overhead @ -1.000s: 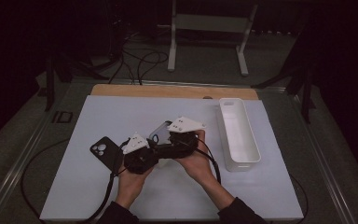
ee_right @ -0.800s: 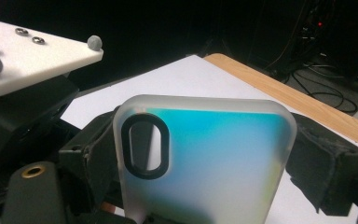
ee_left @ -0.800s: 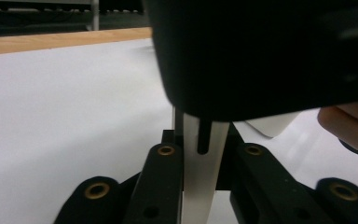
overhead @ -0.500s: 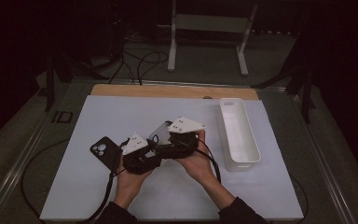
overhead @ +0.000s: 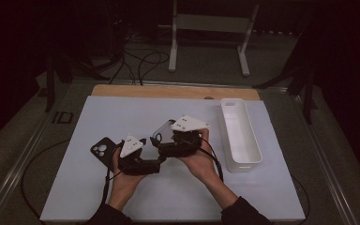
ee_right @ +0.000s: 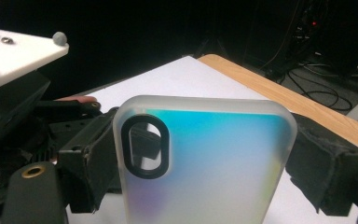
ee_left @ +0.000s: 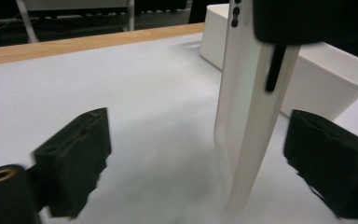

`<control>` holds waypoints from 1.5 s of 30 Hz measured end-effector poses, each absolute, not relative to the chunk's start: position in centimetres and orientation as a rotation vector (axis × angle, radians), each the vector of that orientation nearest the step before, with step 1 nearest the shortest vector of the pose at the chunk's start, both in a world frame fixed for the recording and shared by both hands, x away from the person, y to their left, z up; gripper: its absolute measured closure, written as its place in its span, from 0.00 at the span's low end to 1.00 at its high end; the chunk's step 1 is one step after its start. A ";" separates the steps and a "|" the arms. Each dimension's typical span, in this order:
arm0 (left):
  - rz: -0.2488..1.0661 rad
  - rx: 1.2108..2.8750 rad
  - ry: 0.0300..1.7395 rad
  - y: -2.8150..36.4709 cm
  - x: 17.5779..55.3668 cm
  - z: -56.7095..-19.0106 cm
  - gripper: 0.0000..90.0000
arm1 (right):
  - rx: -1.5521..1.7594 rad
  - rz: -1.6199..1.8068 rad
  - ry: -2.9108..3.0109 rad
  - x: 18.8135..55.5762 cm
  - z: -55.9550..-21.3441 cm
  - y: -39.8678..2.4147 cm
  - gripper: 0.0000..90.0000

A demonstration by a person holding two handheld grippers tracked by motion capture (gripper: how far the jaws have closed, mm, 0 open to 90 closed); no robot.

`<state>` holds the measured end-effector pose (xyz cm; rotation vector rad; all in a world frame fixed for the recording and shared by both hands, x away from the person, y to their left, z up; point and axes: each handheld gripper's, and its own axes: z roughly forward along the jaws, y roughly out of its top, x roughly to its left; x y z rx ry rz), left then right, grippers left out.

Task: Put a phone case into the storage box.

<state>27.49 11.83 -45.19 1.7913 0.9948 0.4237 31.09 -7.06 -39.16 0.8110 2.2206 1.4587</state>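
A frosted, translucent phone case (ee_right: 214, 158) with an oval camera cut-out stands upright just above the white table (overhead: 122, 112). My right gripper (ee_right: 205, 172) is shut on it, a pad at each long edge. In the high view the case (overhead: 161, 131) sticks out leftward from the right gripper (overhead: 165, 140). My left gripper (ee_left: 200, 163) faces the case (ee_left: 247, 116) edge-on. Its jaws have just been opening and stand wide, with the case between them and untouched. In the high view the left gripper (overhead: 158, 161) sits just left of and below the right one.
A black phone (overhead: 101, 149) lies camera-side up on the table, left of the left hand. A long white bin (overhead: 240, 133) stands at the right side. A wooden strip (overhead: 168, 91) runs along the table's far edge. Cables trail off the near side.
The left gripper's jaws have spread apart and let go of the case's lower end. Both hands have stayed nearly where they were, and the right gripper keeps its hold.
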 end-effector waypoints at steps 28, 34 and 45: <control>0.546 1.768 1.042 18.0 26.0 -47.2 0.00 | 0.906 1.424 2.152 33.4 -37.6 -10.2 0.18; 0.574 1.775 1.060 19.5 25.3 -47.7 0.00 | 0.910 1.405 2.137 33.8 -37.2 -10.8 0.18; 0.609 1.808 1.041 21.1 24.4 -48.2 0.00 | 0.960 1.400 2.103 34.9 -36.4 -12.4 0.18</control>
